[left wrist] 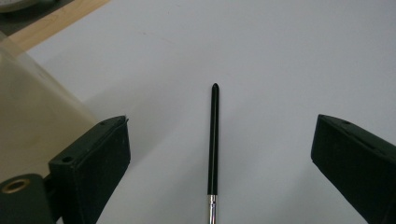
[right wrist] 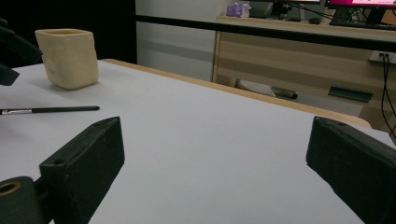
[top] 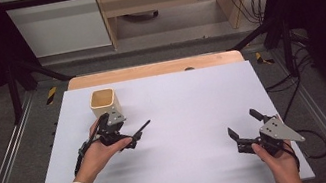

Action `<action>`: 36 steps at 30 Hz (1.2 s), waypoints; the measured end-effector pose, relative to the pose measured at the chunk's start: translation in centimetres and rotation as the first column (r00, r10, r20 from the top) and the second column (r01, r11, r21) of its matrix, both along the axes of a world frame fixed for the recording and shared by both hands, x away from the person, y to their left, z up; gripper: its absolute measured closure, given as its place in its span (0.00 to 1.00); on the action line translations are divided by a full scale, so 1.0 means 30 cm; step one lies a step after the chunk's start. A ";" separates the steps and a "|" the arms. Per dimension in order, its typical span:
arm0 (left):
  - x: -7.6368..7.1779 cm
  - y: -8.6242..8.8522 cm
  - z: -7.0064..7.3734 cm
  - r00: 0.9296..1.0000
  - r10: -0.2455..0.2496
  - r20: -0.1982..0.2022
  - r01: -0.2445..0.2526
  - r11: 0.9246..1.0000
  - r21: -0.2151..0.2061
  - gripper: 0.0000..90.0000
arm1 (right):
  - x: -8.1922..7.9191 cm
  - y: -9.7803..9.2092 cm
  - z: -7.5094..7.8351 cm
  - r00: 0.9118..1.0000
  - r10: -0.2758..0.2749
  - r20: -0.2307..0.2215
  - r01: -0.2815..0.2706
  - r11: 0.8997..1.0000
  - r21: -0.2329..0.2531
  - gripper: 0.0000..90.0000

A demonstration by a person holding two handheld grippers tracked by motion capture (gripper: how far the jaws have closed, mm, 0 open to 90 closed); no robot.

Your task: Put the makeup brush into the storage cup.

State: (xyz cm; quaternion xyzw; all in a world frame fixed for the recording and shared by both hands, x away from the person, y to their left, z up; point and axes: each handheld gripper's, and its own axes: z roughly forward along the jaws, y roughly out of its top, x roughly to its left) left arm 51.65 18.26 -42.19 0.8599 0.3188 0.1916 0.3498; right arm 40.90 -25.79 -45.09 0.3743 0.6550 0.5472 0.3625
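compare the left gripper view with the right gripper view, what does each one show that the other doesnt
Left gripper view alone: the brush's metal band and the left tongs, wide open either side of it. Right gripper view alone: the whole cream cup, the wooden cabinet behind the table, and the open right tongs over bare table. Both: the black brush handle lying flat on the white table, and part of the cup.
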 end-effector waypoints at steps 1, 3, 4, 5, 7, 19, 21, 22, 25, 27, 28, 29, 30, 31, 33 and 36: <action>0.000 -0.004 -0.001 1.000 0.002 -0.004 -0.002 1.000 0.011 0.06 | 0.001 -0.003 0.001 1.000 0.000 0.003 0.000 1.000 0.005 0.05; 0.002 -0.011 -0.003 1.000 0.001 -0.014 0.000 0.999 0.043 0.08 | 0.002 -0.001 0.002 1.000 0.001 0.002 -0.001 1.000 0.006 0.05; 0.004 -0.012 -0.005 1.000 -0.002 -0.022 0.003 0.999 0.046 0.10 | 0.003 -0.001 0.002 1.000 0.003 0.003 -0.003 1.000 0.002 0.05; 0.006 -0.014 -0.008 1.000 0.001 -0.027 0.001 0.999 0.054 0.11 | 0.004 0.000 0.002 1.000 0.003 0.002 -0.003 1.000 0.000 0.05; 0.009 -0.017 -0.015 0.999 0.001 -0.033 0.002 0.997 0.076 0.14 | 0.004 0.002 0.002 1.000 0.004 -0.001 -0.004 1.000 -0.001 0.06; 0.046 -0.021 -0.061 0.996 0.017 -0.088 -0.006 0.992 0.126 0.33 | 0.004 -0.004 0.000 1.000 0.001 -0.004 -0.001 1.000 -0.002 0.06; 0.046 -0.019 -0.066 0.995 0.009 -0.104 0.005 0.992 0.129 0.37 | 0.004 -0.004 0.000 1.000 0.001 -0.004 -0.001 1.000 -0.002 0.06; 0.047 -0.017 -0.066 0.994 0.008 -0.105 0.008 0.990 0.144 0.40 | 0.004 -0.004 0.000 1.000 0.001 -0.004 -0.001 1.000 -0.002 0.06; 0.047 -0.013 -0.069 0.992 0.009 -0.125 0.011 0.987 0.157 0.49 | 0.004 -0.001 0.000 1.000 0.003 -0.005 -0.003 1.000 -0.003 0.06; 0.046 -0.010 -0.070 0.991 0.009 -0.137 0.013 0.987 0.160 0.55 | 0.005 0.004 -0.002 1.000 0.007 -0.006 -0.007 1.000 -0.009 0.06; 0.047 -0.008 -0.070 0.990 0.012 -0.139 0.011 0.986 0.164 0.57 | 0.005 0.006 -0.002 1.000 0.009 -0.006 -0.009 1.000 -0.011 0.06; 0.047 -0.006 -0.071 0.989 0.014 -0.144 0.010 0.986 0.164 0.59 | 0.005 0.007 -0.002 1.000 0.009 -0.009 -0.010 1.000 -0.009 0.06; 0.047 -0.004 -0.070 0.988 0.011 -0.152 0.015 0.986 0.166 0.62 | 0.005 0.007 -0.002 1.000 0.010 -0.010 -0.010 1.000 -0.009 0.06; 0.047 -0.003 -0.071 0.988 0.013 -0.156 0.014 0.986 0.169 0.63 | 0.006 0.006 -0.002 1.000 0.009 -0.008 -0.009 1.000 -0.009 0.06; 0.047 -0.001 -0.074 0.986 0.012 -0.163 0.017 0.985 0.174 0.65 | 0.006 0.004 -0.002 1.000 0.007 -0.006 -0.007 1.000 -0.006 0.06; 0.046 0.000 -0.079 0.985 0.011 -0.170 0.020 0.984 0.179 0.66 | 0.005 0.002 -0.002 1.000 0.005 -0.008 -0.005 1.000 -0.003 0.06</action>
